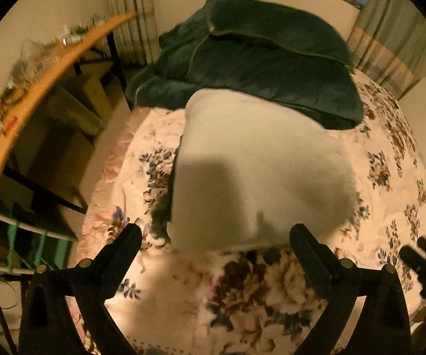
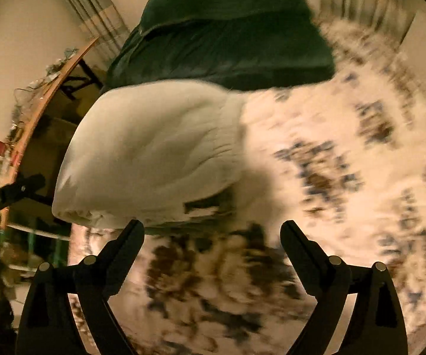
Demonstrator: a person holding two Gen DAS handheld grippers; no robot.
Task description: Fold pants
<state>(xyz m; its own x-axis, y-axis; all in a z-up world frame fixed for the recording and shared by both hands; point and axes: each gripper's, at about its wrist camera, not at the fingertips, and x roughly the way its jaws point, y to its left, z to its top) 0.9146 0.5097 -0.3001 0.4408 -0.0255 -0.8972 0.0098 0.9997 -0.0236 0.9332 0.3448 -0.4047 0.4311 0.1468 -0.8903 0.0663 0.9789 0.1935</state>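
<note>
The pale grey-white pants (image 1: 257, 171) lie folded into a compact rectangle on the floral bed cover (image 1: 242, 295). They also show in the right wrist view (image 2: 153, 153), to the left. My left gripper (image 1: 216, 233) is open and empty, its jaws wide apart just in front of the pants' near edge. My right gripper (image 2: 213, 230) is open and empty, near the pants' near right corner. The right wrist view is blurred. The right gripper's tip shows at the left wrist view's right edge (image 1: 420, 257).
A dark green quilt (image 1: 257, 59) is piled at the far end of the bed (image 2: 227, 38). A cluttered wooden desk (image 1: 35, 82) stands left of the bed, with shelving (image 1: 20, 236) below. Curtains (image 1: 390, 44) and walls lie beyond.
</note>
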